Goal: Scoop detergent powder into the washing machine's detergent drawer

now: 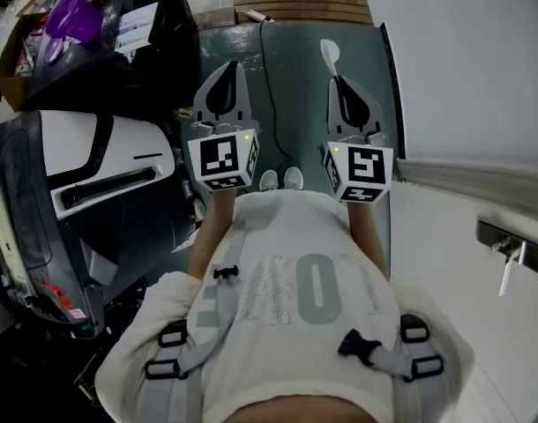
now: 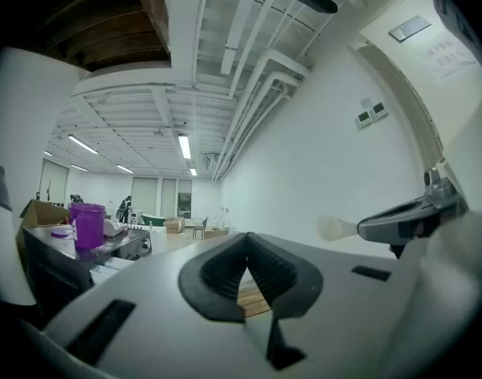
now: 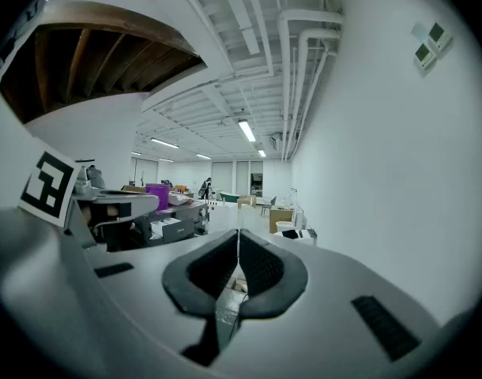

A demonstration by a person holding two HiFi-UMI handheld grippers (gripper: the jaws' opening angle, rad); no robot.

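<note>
My left gripper [image 1: 227, 70] [image 2: 247, 245] is held out in front of the person's chest, shut with nothing in it. To its right, my right gripper [image 1: 338, 79] [image 3: 238, 242] is shut on the handle of a white scoop [image 1: 329, 53]. The scoop's round bowl [image 2: 333, 227] sticks out past the jaws, and I cannot tell if it holds powder. In the right gripper view only a thin white edge shows between the pads. The white and black washing machine [image 1: 93, 170] stands at the left. A purple container [image 1: 73, 16] [image 2: 88, 223] [image 3: 157, 195] sits on a dark surface behind it. The detergent drawer is not visible.
A white wall runs along the right, with a metal door handle [image 1: 514, 252]. Wooden boards [image 1: 297, 0] lie ahead on the green floor, and a black cable [image 1: 271, 86] trails across it. A cardboard box [image 1: 11, 55] stands at far left.
</note>
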